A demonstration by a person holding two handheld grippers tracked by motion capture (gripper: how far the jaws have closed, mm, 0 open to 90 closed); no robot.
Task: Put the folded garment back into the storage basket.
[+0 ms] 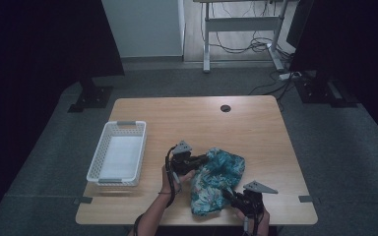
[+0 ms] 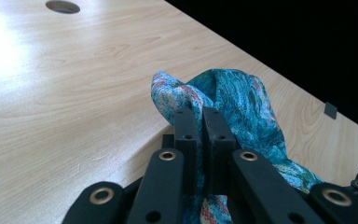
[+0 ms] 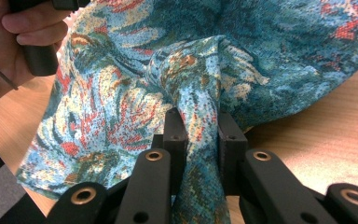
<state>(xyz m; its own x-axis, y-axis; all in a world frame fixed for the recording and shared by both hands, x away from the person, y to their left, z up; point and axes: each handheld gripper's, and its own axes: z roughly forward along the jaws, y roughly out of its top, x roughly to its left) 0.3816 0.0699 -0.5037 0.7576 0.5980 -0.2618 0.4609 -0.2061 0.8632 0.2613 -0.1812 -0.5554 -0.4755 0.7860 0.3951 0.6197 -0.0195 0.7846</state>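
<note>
**Gripping a patterned cloth from two sides**

Lying crumpled in the lower middle of the high view, the teal cloth (image 1: 215, 181) with red and cream flecks sits on the wooden table (image 1: 246, 128), toward the near edge. The left gripper (image 1: 203, 160) meets the cloth's upper left edge, and the right gripper (image 1: 228, 193) meets its lower right part, with a hand behind each at the bottom of the frame.

In the left gripper view, the black jaws stand pressed almost together in the lower centre, with a thin fold of the cloth (image 2: 233, 100) caught between them; the rest of the fabric bunches up just beyond the tips and trails off to the lower right.

In the right gripper view, the jaws sit a little apart at lower centre, clamped on a thick twisted rope of cloth (image 3: 193, 107) that runs down between them. The person's other hand (image 3: 9, 42) shows in the upper left corner of that view.

A white slatted basket (image 1: 119, 126) stands on the left part of the table, well apart from the cloth. A round dark hole (image 1: 225, 108) marks the tabletop near its far edge.
</note>
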